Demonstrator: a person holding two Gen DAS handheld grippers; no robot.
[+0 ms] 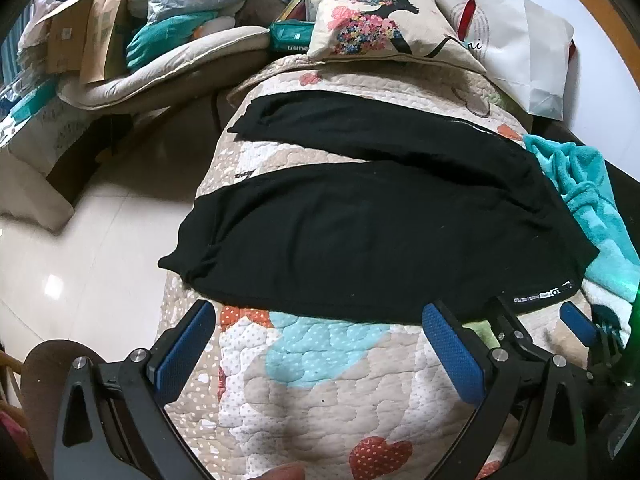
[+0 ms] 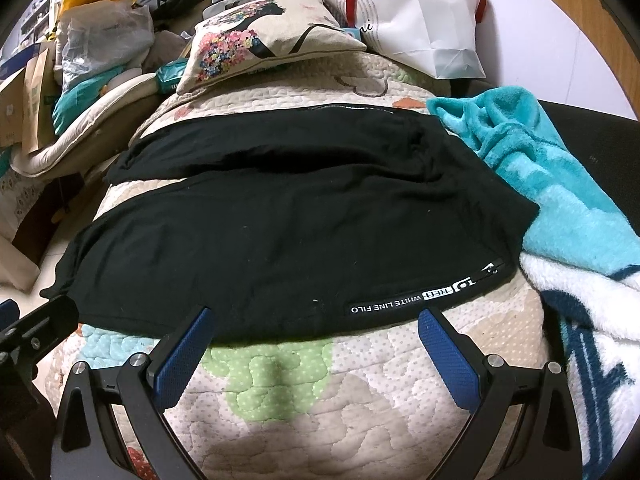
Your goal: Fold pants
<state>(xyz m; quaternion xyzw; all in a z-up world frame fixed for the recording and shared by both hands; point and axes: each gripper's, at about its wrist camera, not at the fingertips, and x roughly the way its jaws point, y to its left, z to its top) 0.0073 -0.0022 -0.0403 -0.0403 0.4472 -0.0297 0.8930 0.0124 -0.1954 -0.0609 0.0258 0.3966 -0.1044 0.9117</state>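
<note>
Black pants (image 1: 360, 232) lie spread flat on a patchwork quilt (image 1: 320, 380), legs to the left, waist to the right. A white-lettered label runs along the near hem (image 2: 420, 300). My left gripper (image 1: 320, 316) is open and empty, just short of the near edge of the pants toward the leg end. My right gripper (image 2: 316, 320) is open and empty at the near edge by the label; it also shows in the left wrist view (image 1: 532, 312). The pants fill the right wrist view (image 2: 280, 216).
A turquoise fleece blanket (image 2: 540, 168) lies right of the pants. A flower-print pillow (image 1: 368, 24) and a white paper bag (image 1: 520, 48) sit at the far end. Cushions, boxes and bags (image 1: 120, 40) pile up at the left, across a strip of tiled floor (image 1: 80, 240).
</note>
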